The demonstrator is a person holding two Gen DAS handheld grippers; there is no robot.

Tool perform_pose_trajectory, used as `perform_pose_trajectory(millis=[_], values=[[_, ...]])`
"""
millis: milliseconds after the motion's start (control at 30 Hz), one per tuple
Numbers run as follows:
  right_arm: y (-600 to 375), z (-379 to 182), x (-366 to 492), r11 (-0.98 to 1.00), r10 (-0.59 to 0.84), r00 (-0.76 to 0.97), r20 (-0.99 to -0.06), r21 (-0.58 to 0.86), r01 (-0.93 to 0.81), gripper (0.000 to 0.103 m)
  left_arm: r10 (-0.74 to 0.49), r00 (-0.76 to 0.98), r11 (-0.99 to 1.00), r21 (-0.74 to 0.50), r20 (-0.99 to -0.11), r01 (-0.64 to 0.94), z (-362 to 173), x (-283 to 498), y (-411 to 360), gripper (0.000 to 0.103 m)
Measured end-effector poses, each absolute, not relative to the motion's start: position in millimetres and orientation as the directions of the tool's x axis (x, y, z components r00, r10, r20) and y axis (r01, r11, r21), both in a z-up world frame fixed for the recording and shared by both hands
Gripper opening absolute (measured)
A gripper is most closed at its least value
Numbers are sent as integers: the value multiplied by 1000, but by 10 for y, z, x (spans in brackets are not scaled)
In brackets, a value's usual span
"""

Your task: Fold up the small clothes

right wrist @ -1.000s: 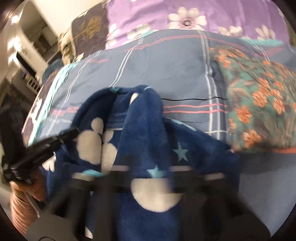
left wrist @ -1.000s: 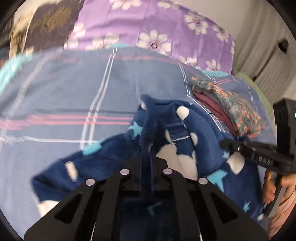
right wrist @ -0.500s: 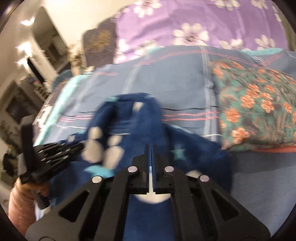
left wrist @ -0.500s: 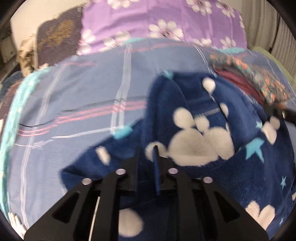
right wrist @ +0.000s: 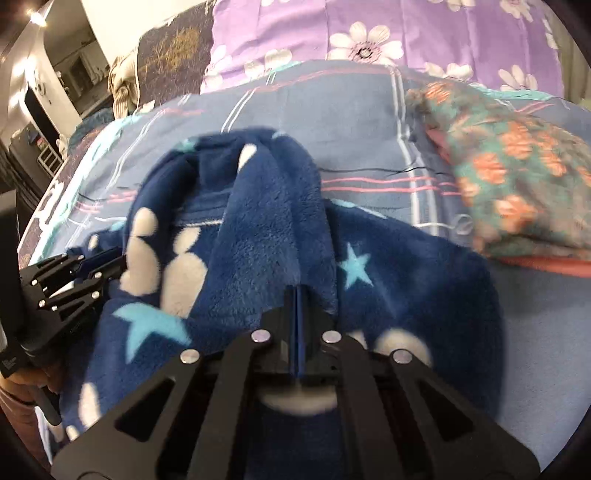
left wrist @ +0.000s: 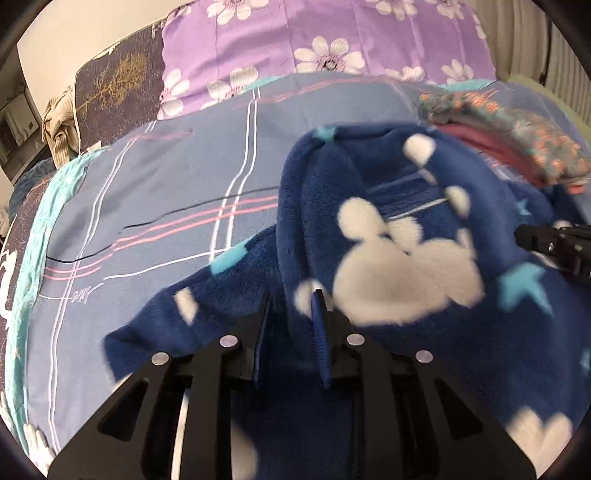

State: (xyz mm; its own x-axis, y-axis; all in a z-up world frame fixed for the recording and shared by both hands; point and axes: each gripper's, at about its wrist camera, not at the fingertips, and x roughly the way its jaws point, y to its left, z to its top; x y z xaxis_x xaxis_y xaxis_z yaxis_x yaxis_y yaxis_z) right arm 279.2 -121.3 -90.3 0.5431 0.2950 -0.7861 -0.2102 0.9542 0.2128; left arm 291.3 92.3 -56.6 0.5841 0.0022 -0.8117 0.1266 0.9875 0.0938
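- A bed with a blue striped sheet point(left wrist: 155, 192) and a purple flowered pillow point(left wrist: 332, 40) at the far end.
- The fuzzy blue garment point(left wrist: 399, 258) lies bunched on it, right in front of both grippers.
- The left gripper point(left wrist: 291, 325) has just been opening, a fold between its loosened fingers.
- The right gripper point(right wrist: 297, 306) has just been opening a crack; whether it pinches cloth, I cannot tell.

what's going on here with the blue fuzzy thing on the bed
A person with a handheld gripper in each hand is folding a navy fleece garment with white and turquoise shapes on a blue plaid bedspread. The left gripper has just been opening, and its fingers stand apart with a fold of fleece between them. The right gripper has only begun to part and looks nearly closed at the fleece. A folded floral garment lies beside it, towards the purple flowered pillow.
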Motion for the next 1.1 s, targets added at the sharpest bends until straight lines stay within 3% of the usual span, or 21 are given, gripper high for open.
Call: perform_pose_trajectory(millis=[67, 100, 200, 267, 300, 333, 400, 533, 600, 733, 800, 867, 967, 1100], values=[[-1353, -676, 2479, 943, 328, 590, -738, 225, -244, 31, -94, 611, 988, 4, -786, 156, -373, 2670, 1026, 32], [-1413, -583, 2283, 936, 342, 599, -724, 209, -283, 35, -139, 635, 983, -28, -760, 181, -251, 2487, 1083, 34], [-1550, -547, 1948, 938, 319, 595, -738, 154, -312, 40, -173, 666, 973, -19, -726, 232, -165, 1980, 1176, 56], [-1724, -743, 1830, 966, 224, 573, -788, 99, -240, 43, -119, 651, 971, 49, -749, 234, -319, 1846, 1176, 60], [-1819, -890, 1816, 973, 198, 551, -811, 94, -210, 52, -18, 611, 970, 134, -791, 201, -556, 1857, 1213, 61], [-1937, -1037, 1802, 972, 222, 534, -816, 146, -182, 59, 9, 598, 971, 151, -802, 188, -665, 1860, 1239, 62], [-2105, -1041, 1672, 957, 285, 549, -786, 259, -127, 60, -16, 641, 988, 88, -768, 130, -603, 1678, 1338, 61], [-2231, -770, 1153, 950, 305, 600, -740, 280, -138, 60, -140, 711, 988, -54, -690, 142, -232, 1049, 1419, 67], [-2313, -724, 909, 945, 325, 596, -734, 281, -170, 60, -127, 734, 988, -16, -667, 156, -147, 705, 1464, 76], [-2516, -708, 347, 930, 364, 589, -721, 316, -187, 60, -119, 727, 987, 1, -677, 163, -164, 200, 1587, 80], [-2542, -711, 91, 913, 402, 578, -710, 356, -197, 41, -134, 722, 986, -16, -679, 168, -160, -13, 1577, 80], [-2463, -669, -82, 873, 485, 545, -684, 420, -249, 33, -167, 722, 980, -31, -672, 198, -144, -182, 1501, 80], [-2181, -612, -347, 757, 653, 435, -620, 523, -392, 33, -185, 727, 973, -22, -661, 228, -147, -340, 1401, 80], [-1683, -584, -751, 614, 768, 254, -587, 565, -551, 35, -177, 724, 973, -6, -666, 232, -199, -503, 1317, 80]])
